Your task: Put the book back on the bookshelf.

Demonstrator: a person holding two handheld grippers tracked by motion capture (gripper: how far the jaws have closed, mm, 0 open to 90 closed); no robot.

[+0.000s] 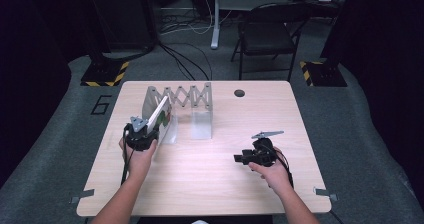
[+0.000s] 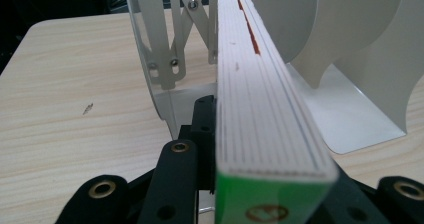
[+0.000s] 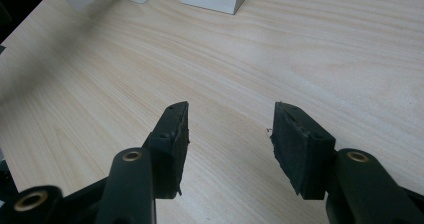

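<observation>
- White-paged book (image 2: 260, 99) sits clamped in the left gripper (image 1: 141, 134), tilted up at the near end of the expanding rack (image 1: 180, 96).
- Right gripper (image 3: 230, 134) hovers over bare table (image 1: 210, 174), jaws apart, holding nothing.

Table (image 1: 210, 174): pale wood-grain top, matt, smooth. Rack (image 1: 185, 96): white sheet metal, satin finish, riveted scissor links; dividers smooth. Book (image 2: 260, 109): paper page block, matt, fine edge lines; green cover glossy. Right gripper (image 3: 230, 129): black plastic, pads matt, rough-edged rubber look, brass-coloured eyelets. Floor (image 1: 50, 149): grey carpet, coarse.
</observation>
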